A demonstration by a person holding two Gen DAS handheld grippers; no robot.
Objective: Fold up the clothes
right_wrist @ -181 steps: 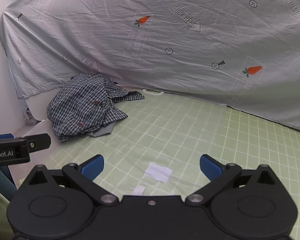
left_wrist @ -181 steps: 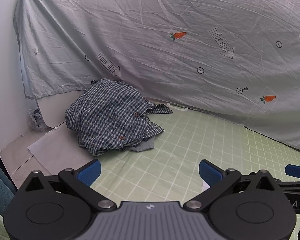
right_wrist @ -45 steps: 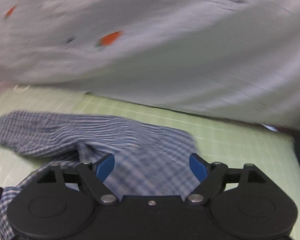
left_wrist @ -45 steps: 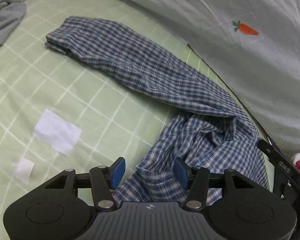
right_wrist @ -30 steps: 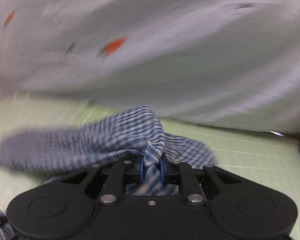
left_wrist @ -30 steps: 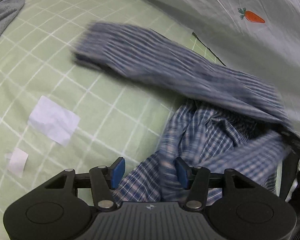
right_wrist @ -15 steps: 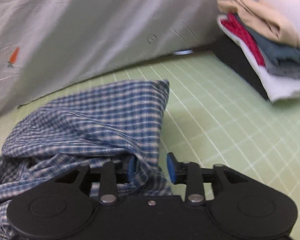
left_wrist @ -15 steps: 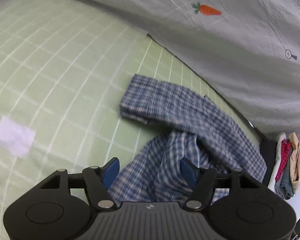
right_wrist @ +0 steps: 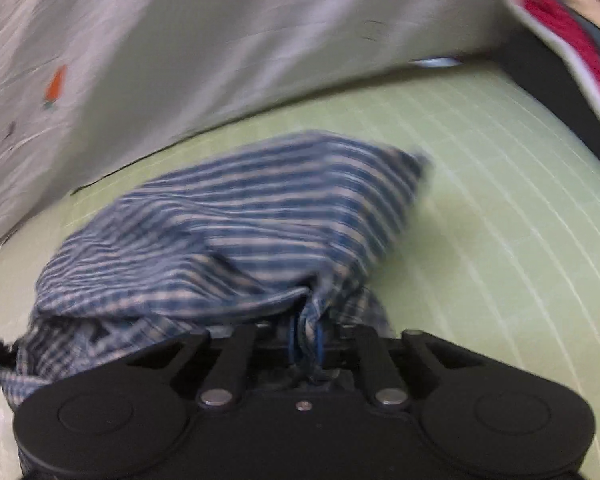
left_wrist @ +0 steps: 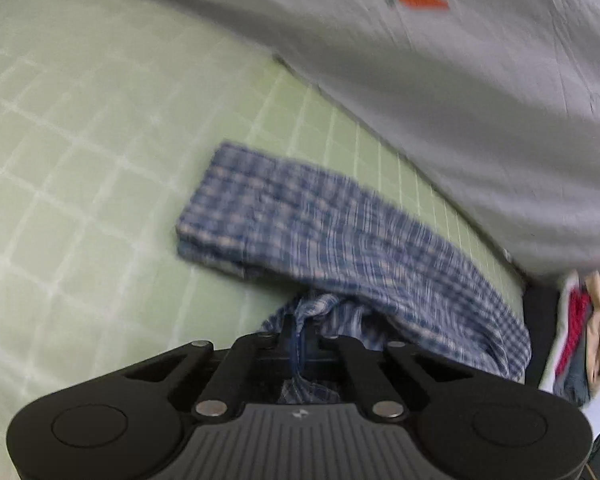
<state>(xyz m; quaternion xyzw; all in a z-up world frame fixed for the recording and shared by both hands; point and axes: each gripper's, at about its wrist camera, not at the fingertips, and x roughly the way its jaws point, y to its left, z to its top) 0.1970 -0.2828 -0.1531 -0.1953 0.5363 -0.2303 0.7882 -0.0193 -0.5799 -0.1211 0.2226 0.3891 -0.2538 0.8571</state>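
Each of the 2 views sits just behind its own gripper, looking forward and steeply down from close above the green grid mat (left_wrist: pixel 100 128). Both share the checked shirt (left_wrist: pixel 320 232) (right_wrist: pixel 240 220), the grey carrot-print sheet (left_wrist: pixel 460 80) behind it and the stack of folded clothes (left_wrist: pixel 580 340) at the right edge.

Black left tool (left_wrist: pixel 296 344), ribbed grey centre, silver screws.

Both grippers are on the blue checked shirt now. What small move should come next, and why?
Probably lift and draw the two grippers apart. The left gripper is shut on the blue checked shirt, the right gripper is closing on it, and it lies bunched on the green grid mat.
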